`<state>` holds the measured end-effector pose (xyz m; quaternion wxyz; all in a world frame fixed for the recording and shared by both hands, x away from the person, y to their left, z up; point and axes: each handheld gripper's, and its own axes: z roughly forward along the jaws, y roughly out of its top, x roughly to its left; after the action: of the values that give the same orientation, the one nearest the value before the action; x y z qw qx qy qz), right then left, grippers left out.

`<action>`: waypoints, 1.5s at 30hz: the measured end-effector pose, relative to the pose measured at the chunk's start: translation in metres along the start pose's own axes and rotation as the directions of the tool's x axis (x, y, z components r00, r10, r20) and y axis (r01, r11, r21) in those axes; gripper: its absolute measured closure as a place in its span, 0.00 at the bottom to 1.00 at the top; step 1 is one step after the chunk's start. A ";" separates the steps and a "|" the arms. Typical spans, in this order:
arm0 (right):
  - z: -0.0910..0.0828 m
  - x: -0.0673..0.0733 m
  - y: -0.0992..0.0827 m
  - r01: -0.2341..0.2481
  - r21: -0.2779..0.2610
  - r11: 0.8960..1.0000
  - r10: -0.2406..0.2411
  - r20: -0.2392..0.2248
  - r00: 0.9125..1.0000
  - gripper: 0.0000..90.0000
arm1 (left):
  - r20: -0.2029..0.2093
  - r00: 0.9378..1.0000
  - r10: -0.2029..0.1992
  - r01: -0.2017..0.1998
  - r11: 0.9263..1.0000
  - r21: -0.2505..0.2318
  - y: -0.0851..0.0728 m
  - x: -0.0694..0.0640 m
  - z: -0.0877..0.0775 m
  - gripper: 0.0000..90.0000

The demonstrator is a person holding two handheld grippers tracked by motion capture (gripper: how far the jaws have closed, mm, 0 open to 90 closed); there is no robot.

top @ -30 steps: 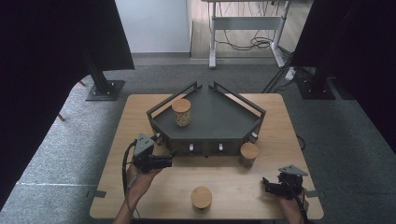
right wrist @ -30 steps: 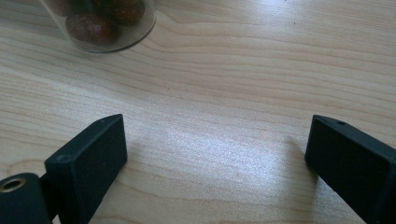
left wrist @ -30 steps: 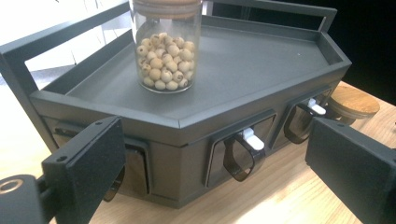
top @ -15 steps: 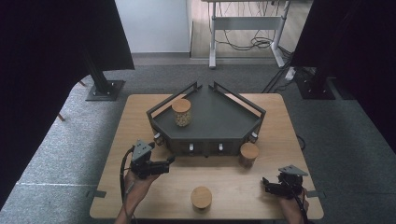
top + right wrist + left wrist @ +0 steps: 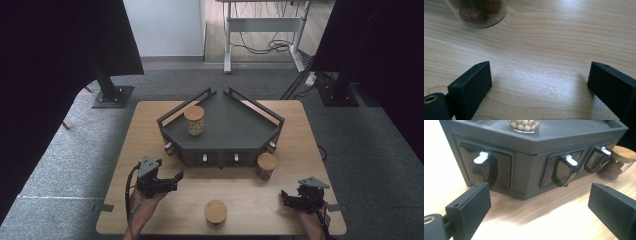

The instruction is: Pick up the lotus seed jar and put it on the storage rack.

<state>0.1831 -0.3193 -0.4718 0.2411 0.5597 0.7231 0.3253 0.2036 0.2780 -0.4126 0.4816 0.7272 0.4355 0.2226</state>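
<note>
A dark grey tray stand (image 5: 235, 131) sits mid-table, with a glass jar of pale beads (image 5: 194, 120) on its top. Its front face (image 5: 524, 177) carries three dark loop handles with white tabs (image 5: 481, 157). A wooden-lidded jar of brown pieces (image 5: 266, 165) stands at the stand's front right and appears again as the jar (image 5: 616, 163). Another wooden-lidded jar (image 5: 215, 211) stands near the front edge. My left gripper (image 5: 176, 178) (image 5: 539, 202) is open and empty, short of the stand's front left. My right gripper (image 5: 284, 197) (image 5: 540, 77) is open over bare wood, with a jar of brown pieces (image 5: 479, 11) ahead of it.
The wooden table (image 5: 150, 130) has bare wood on both sides of the stand and between the two grippers. Black curtains, stand feet and a desk frame lie beyond the far edge on grey carpet.
My left gripper has drawn back from the stand toward the table's front edge, still open. The right gripper and the jars have stayed put.
</note>
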 end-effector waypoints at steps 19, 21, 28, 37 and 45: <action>0.000 0.001 0.000 0.001 0.000 1.000 -0.001 0.000 1.000 0.05 | -0.044 0.999 0.033 -0.030 0.997 0.065 -0.013 -0.002 -0.003 0.05; 0.000 0.001 0.000 0.000 0.000 1.000 0.000 0.000 1.000 0.05 | -0.045 0.998 0.035 -0.032 0.996 0.078 -0.014 -0.002 -0.002 0.05; 0.000 0.001 0.000 0.002 0.000 1.000 -0.002 -0.001 1.000 0.05 | -0.056 0.997 0.045 -0.038 0.992 0.120 -0.021 -0.003 -0.001 0.05; 0.000 0.002 0.000 0.003 0.000 1.000 -0.003 -0.002 1.000 0.05 | -0.064 0.997 0.049 -0.038 0.987 0.156 -0.027 -0.003 0.002 0.05; 0.000 0.002 0.000 0.002 0.000 1.000 -0.002 -0.002 1.000 0.05 | -0.064 0.997 0.053 -0.040 0.982 0.183 -0.031 -0.002 0.005 0.05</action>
<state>0.1830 -0.3174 -0.4718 0.2408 0.5585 0.7239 0.3256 0.1933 0.2787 -0.4423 0.3928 0.7698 0.4533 0.2182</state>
